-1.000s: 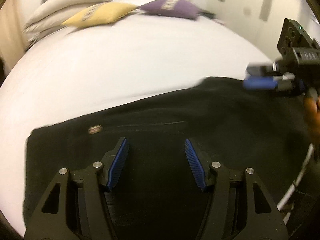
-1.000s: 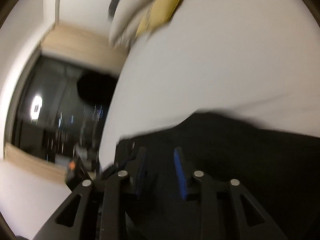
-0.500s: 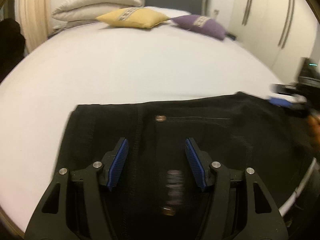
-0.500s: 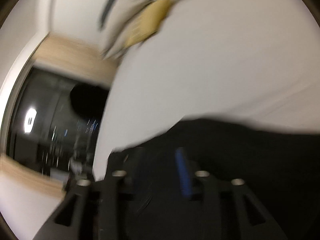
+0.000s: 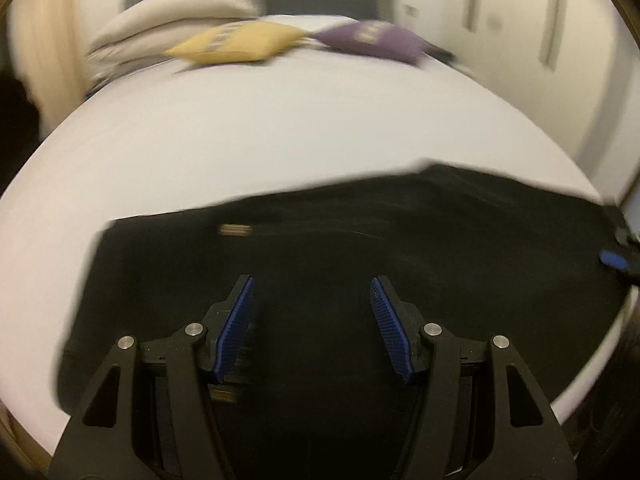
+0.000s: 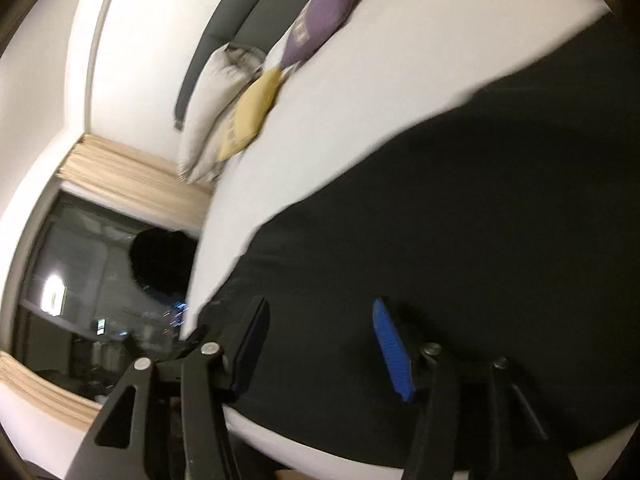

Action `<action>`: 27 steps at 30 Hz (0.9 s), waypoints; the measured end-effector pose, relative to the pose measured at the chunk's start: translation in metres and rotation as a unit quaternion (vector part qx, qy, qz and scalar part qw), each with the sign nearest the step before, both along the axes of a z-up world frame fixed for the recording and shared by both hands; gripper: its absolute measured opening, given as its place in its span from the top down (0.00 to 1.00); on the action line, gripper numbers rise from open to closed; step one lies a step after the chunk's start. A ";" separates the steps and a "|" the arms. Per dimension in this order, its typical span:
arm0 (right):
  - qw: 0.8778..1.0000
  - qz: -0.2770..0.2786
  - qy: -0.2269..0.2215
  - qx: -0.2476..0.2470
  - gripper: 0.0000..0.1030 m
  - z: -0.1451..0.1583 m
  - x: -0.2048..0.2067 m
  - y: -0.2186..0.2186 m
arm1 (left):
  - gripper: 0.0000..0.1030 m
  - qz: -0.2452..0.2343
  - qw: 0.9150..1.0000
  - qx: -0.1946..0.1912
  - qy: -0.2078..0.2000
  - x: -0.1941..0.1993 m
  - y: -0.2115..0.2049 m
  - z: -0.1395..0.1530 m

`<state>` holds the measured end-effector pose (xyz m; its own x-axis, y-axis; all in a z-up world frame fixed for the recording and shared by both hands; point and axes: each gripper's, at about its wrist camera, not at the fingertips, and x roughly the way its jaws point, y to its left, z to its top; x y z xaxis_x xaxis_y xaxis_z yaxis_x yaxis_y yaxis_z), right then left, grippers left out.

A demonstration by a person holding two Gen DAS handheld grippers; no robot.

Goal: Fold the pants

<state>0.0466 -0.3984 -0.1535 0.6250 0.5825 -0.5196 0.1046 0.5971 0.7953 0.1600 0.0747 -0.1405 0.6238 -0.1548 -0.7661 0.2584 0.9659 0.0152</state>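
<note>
Showing only in the right view: window (image 6: 76, 292) beside black pants (image 6: 460, 240)

White bed (image 5: 280, 140) with pants (image 5: 360, 248), cushions (image 5: 240, 44)

Left tool (image 5: 312, 292) and right tool (image 6: 320, 312) agape.

One pair of black pants (image 5: 360, 264) lies on one white bed (image 5: 280, 132). Two grippers show, the left gripper (image 5: 312, 300) and the right gripper (image 6: 320, 320), each with two blue-padded fingers (four in all). Two small cushions, one yellow cushion (image 5: 240, 42) and one purple cushion (image 5: 372, 40), sit beside two stacked white pillows (image 5: 176, 28).
</note>
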 end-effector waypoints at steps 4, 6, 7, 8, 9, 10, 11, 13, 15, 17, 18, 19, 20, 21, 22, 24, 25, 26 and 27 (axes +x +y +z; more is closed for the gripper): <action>0.993 -0.103 0.021 0.056 1.00 -0.028 -0.037 -0.090 | 0.43 -0.034 0.998 0.029 0.042 -0.013 -0.059 -0.028; 0.986 -0.162 0.024 0.029 1.00 -0.020 -0.063 -0.124 | 0.42 -0.035 0.998 0.041 0.038 -0.020 -0.075 -0.030; 0.983 -0.180 0.024 0.021 0.99 -0.015 -0.073 -0.133 | 0.41 -0.035 0.998 0.037 0.041 -0.020 -0.080 -0.028; 0.979 -0.202 0.029 0.017 0.92 -0.011 -0.083 -0.143 | 0.41 -0.029 0.998 0.033 0.037 -0.022 -0.086 -0.023; 0.974 -0.224 0.031 0.023 0.87 -0.007 -0.093 -0.151 | 0.41 -0.028 0.999 0.028 0.028 -0.022 -0.092 -0.017; 0.972 -0.230 0.010 0.043 0.81 0.000 -0.104 -0.157 | 0.41 -0.036 0.999 0.015 0.021 -0.024 -0.095 -0.012; 0.973 -0.223 -0.023 0.060 0.71 0.008 -0.113 -0.157 | 0.41 -0.045 0.999 0.004 0.016 -0.025 -0.103 -0.007; 0.975 -0.197 -0.058 0.082 0.52 0.019 -0.115 -0.141 | 0.40 -0.058 0.998 0.009 0.012 -0.027 -0.122 -0.006; 0.980 -0.166 -0.061 0.094 0.47 0.012 -0.106 -0.125 | 0.40 -0.075 0.997 0.016 0.020 -0.029 -0.143 -0.014; 0.981 -0.168 -0.020 0.095 0.50 -0.007 -0.108 -0.135 | 0.40 -0.089 0.995 0.026 0.034 -0.014 -0.160 -0.026; 0.979 -0.173 -0.004 0.109 0.58 -0.023 -0.107 -0.145 | 0.40 -0.090 0.994 0.036 0.044 -0.014 -0.164 -0.034; 0.976 -0.181 -0.004 0.119 0.75 -0.028 -0.108 -0.144 | 0.38 -0.089 0.995 0.038 0.041 -0.017 -0.166 -0.037; 0.973 -0.196 0.002 0.124 0.82 -0.032 -0.116 -0.152 | 0.37 -0.085 0.995 0.031 0.036 -0.023 -0.165 -0.037; 0.967 -0.224 0.005 0.123 0.83 -0.033 -0.128 -0.165 | 0.35 -0.082 0.995 0.027 0.040 -0.023 -0.164 -0.036; 0.962 -0.243 0.002 0.122 0.83 -0.032 -0.132 -0.179 | 0.35 -0.079 0.996 0.023 0.042 -0.023 -0.162 -0.036; 0.952 -0.295 0.015 0.084 0.67 -0.024 -0.145 -0.190 | 0.35 -0.071 0.996 0.028 0.040 -0.026 -0.157 -0.034; 0.944 -0.321 0.019 0.071 0.65 -0.019 -0.149 -0.195 | 0.35 -0.064 0.997 0.028 0.039 -0.031 -0.151 -0.030; 0.942 -0.326 0.006 0.086 0.65 -0.016 -0.157 -0.202 | 0.35 -0.055 0.998 0.021 0.037 -0.032 -0.148 -0.026; 0.942 -0.319 -0.009 0.108 0.65 -0.011 -0.161 -0.203 | 0.35 -0.049 0.998 0.011 0.034 -0.034 -0.145 -0.022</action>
<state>-0.1146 -0.6014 -0.1640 0.8906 0.1773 -0.4188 0.3731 0.2419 0.8957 0.1264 -0.0703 -0.1628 0.5526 -0.1947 -0.8104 0.3519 0.9359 0.0151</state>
